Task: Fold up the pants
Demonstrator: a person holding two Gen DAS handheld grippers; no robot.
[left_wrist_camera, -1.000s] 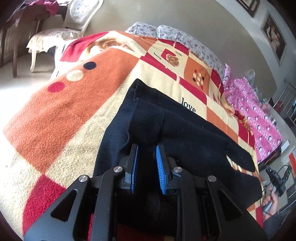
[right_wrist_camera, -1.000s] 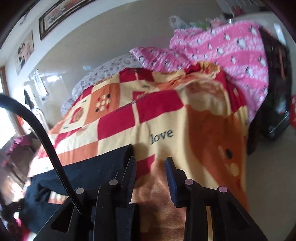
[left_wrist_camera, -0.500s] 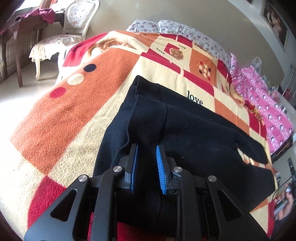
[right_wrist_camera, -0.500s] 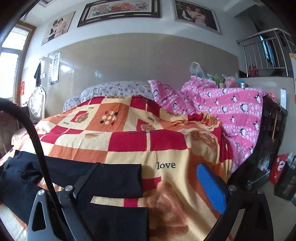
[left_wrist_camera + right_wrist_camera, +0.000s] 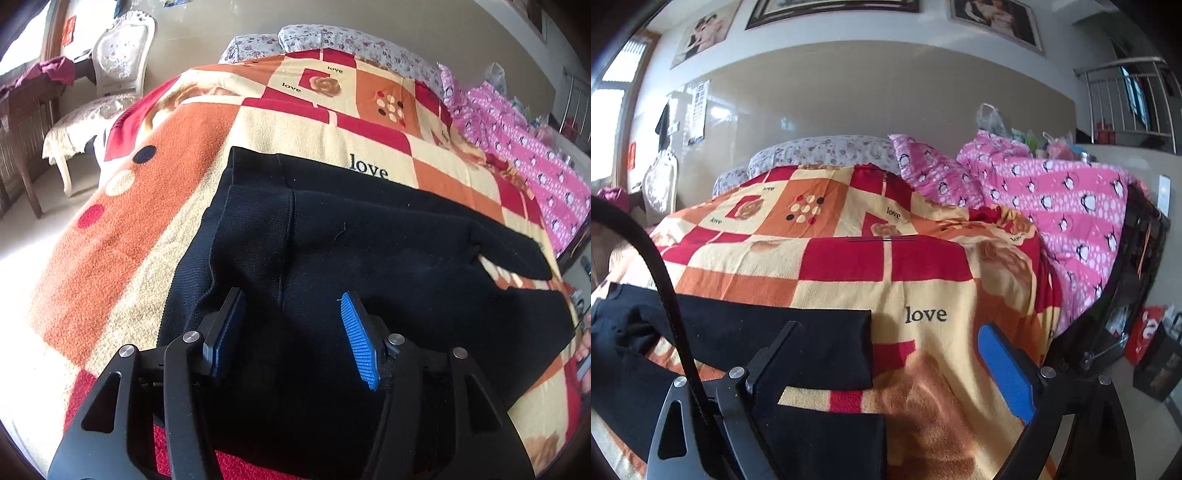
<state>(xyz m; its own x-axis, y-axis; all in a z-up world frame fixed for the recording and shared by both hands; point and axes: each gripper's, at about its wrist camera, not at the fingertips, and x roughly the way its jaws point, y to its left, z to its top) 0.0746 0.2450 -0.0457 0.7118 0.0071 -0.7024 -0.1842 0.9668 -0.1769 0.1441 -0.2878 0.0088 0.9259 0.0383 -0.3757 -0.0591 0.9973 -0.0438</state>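
Black pants (image 5: 369, 251) lie spread on the patterned blanket (image 5: 155, 236), waistband toward the left side of the bed. My left gripper (image 5: 290, 308) hovers over the waist end. Its jaws are opening, and the fabric lies under the blue pads (image 5: 354, 332) without being pinched. In the right wrist view the two leg ends (image 5: 820, 347) lie side by side on the blanket (image 5: 923, 280). My right gripper (image 5: 890, 339) stands wide over them. Its jaws are closing slightly, with only the leg hem and blanket below the gap.
Floral pillows (image 5: 332, 40) and a pink penguin quilt (image 5: 1052, 206) fill the far side of the bed. A white chair (image 5: 110, 74) stands off the bed's left corner. A black cable (image 5: 665, 295) crosses the right view. A black frame (image 5: 1126, 295) edges the bed.
The left jaws went from narrow to wide apart over the waistband. The right jaws spread from narrow to wide beside the leg hem. Both views rolled and shifted a little.
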